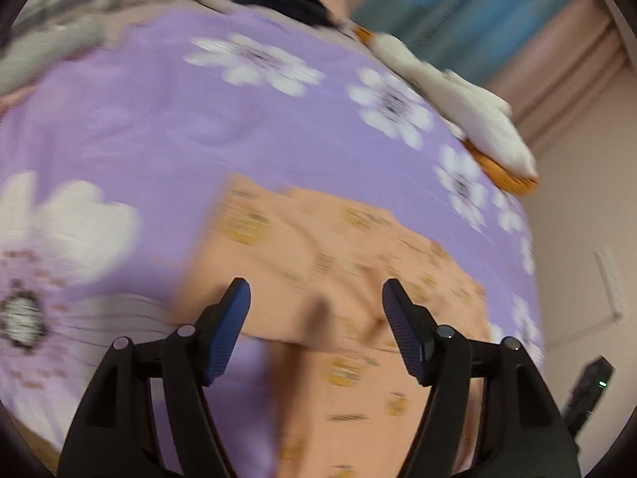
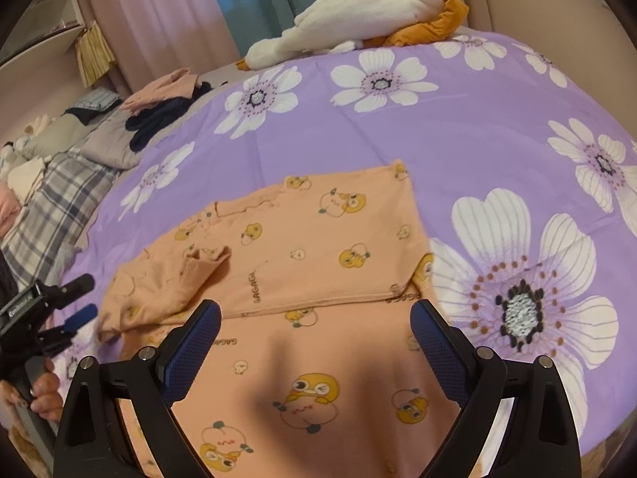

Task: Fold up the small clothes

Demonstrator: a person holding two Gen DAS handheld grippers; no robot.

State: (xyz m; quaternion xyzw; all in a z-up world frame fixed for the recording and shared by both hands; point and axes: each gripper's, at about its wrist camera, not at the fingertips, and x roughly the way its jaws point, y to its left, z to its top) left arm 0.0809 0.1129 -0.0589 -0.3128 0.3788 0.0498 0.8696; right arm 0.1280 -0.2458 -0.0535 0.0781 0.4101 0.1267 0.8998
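Currently both grippers, left gripper (image 1: 316, 292) and right gripper (image 2: 315, 314), are hovering released, grasping nothing, over the peach top (image 2: 318, 239) lying mid-bedspread (image 2: 458, 139); its bunched sleeve (image 2: 199, 267) risks folding crooked.

Garment (image 2: 318, 239) ahead of the right gripper (image 2: 316, 318): peach, printed with yellow cartoon chicks. Bedspread (image 2: 458, 127) beyond: lilac with large white flowers. Plush toy (image 2: 358, 16) farther off: cream and orange. Gripper pads (image 2: 191, 354): blue on black arms.

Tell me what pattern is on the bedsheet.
Purple bedsheet with large white flowers, clearest in the right wrist view.
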